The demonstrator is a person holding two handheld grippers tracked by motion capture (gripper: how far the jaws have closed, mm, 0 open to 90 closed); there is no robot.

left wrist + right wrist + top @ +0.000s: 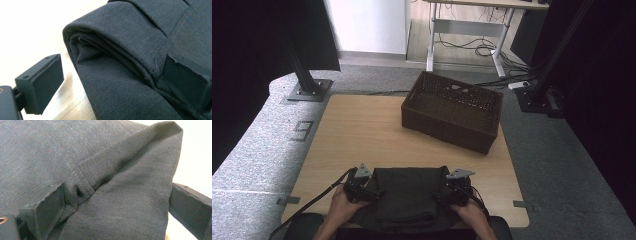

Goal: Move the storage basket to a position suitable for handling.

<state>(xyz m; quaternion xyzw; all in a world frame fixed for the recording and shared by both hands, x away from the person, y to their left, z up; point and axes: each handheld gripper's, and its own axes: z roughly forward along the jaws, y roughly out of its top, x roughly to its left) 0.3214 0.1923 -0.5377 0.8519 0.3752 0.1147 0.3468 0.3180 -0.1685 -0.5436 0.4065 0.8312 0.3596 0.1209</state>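
A wooden table (357, 135) seen from above. A folded dark grey garment (407, 197) lies flat at the middle of the table's near edge, with a person's two hands coming in from below on either side of it. Each hand holds a black gripper.

The left gripper (361, 187) sits at the garment's left edge. In the left gripper view (110, 85) its jaws stand wide apart: one jaw hangs over bare table just beside the rolled, layered fold of the cloth, not touching it, while the other jaw rests on top of the fabric beside a stitched seam. The fold lies between them, unclamped.

The right gripper (457, 187) sits at the garment's right edge. In the right gripper view (115, 212) its jaws are also spread wide, with a thick fold of the cloth between them; the one jaw presses into the fabric near a seam, the other stands at the fold's outer side.

A dark woven basket (452, 111) stands at the table's far right corner, well apart from the garment.
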